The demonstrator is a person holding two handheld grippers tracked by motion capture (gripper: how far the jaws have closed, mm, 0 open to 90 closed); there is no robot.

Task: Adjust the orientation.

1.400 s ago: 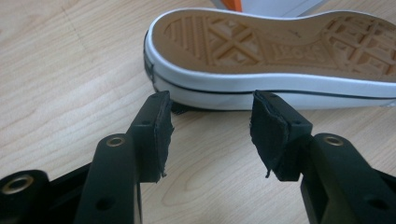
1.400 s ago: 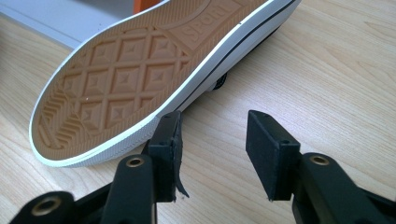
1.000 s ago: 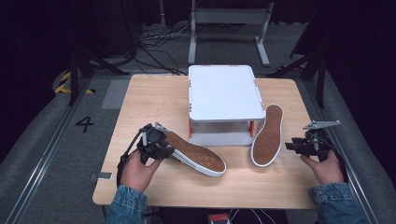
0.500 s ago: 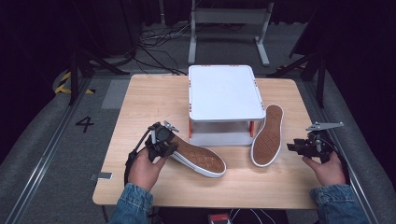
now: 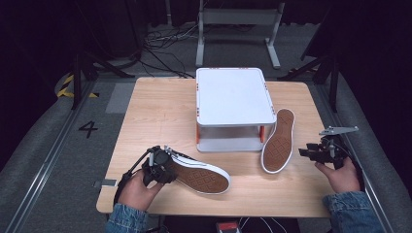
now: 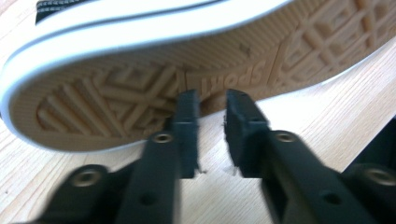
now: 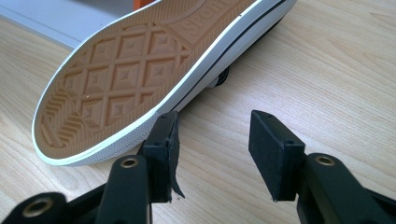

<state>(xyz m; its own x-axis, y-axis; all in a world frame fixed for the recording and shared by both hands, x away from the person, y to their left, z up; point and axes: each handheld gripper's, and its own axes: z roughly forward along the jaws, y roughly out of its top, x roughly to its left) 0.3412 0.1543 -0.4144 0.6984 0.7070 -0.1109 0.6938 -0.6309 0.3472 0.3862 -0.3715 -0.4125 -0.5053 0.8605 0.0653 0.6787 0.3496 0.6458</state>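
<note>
I have 2 shoes lying sole-up on the counter [image 5: 160, 107]. The left shoe [image 5: 201, 175] lies near the front edge, its heel end at my left gripper [image 5: 163, 167], its toe pointing toward the right. In the left gripper view that gripper's fingers [image 6: 187, 121] stand a narrow gap apart, tips just at the edge of the tan sole, with nothing between them; they have just been opening from fully closed. I cannot tell whether the tips touch the sole.

The right shoe [image 5: 279, 141] lies just beside the white 2-tier stand [image 5: 233, 94], heel toward the back of the counter, toe toward me. My right gripper [image 5: 316, 153] sits near the counter's right edge, apart from that shoe in the high view. In the right gripper view its fingers [image 7: 271, 149] stand wide apart and have just been opening, bare wood between them; one finger is right against the shoe's white toe rim.
</note>
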